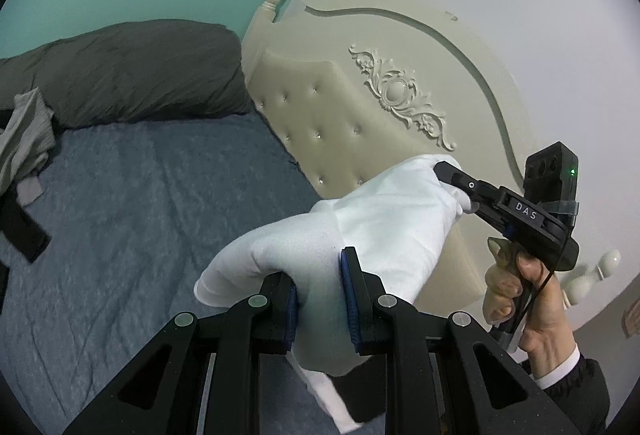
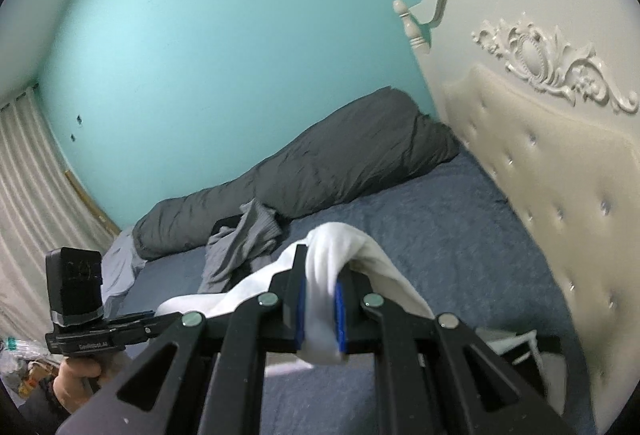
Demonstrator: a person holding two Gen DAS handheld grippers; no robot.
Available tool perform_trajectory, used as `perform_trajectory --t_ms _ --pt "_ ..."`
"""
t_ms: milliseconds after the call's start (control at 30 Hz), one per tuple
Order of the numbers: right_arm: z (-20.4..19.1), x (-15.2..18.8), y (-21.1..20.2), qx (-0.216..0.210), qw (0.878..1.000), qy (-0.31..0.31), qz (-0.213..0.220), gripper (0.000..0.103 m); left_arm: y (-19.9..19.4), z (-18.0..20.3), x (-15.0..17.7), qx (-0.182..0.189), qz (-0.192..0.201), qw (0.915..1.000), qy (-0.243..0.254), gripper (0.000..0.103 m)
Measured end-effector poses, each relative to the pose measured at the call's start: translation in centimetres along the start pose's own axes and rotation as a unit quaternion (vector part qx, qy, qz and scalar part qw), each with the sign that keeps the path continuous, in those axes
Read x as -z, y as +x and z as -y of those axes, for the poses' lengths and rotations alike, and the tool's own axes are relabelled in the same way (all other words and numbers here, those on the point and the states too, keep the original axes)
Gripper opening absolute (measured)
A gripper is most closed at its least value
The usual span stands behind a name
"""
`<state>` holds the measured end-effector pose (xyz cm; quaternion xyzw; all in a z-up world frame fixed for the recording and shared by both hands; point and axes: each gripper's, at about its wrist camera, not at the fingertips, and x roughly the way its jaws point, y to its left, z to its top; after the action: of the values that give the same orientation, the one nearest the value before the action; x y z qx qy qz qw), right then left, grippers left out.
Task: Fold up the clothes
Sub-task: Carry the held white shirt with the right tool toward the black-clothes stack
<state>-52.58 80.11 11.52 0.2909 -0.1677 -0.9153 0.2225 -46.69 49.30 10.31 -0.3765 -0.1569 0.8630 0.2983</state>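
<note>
A white garment hangs in the air above the blue bed, stretched between both grippers. My left gripper is shut on one bunched edge of it, the cloth pinched between the blue pads. In the left wrist view the right gripper bites the far end of the cloth, held by a hand in a dark sleeve. Seen from the right wrist, my right gripper is shut on a fold of the white garment, and the cloth trails left toward the left gripper's body.
The bed has a blue quilted cover. A rolled dark grey duvet lies along the teal wall. A grey ribbed garment lies crumpled in front of it. A cream tufted headboard stands at the bed's right side. Black cloth lies at the left.
</note>
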Motion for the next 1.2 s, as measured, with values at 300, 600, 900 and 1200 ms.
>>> perform_trajectory --t_ms 300,600,900,1200 --pt "5.3 -2.1 0.2 0.05 0.998 -0.008 0.023 0.01 6.7 1.5 -2.4 0.013 -0.001 0.9999 0.008 0.021" --pt "11.8 0.0 -1.8 0.102 0.995 0.015 0.014 0.01 14.2 4.2 0.5 0.028 -0.041 0.9987 0.01 0.021" --pt "14.5 4.1 -3.7 0.104 0.994 0.031 -0.012 0.01 14.5 6.2 4.8 0.031 -0.069 0.9969 0.022 0.021" --pt "15.4 9.2 -7.0 0.096 0.993 0.041 -0.051 0.01 14.2 7.9 10.7 0.041 -0.093 0.9946 0.019 0.021"
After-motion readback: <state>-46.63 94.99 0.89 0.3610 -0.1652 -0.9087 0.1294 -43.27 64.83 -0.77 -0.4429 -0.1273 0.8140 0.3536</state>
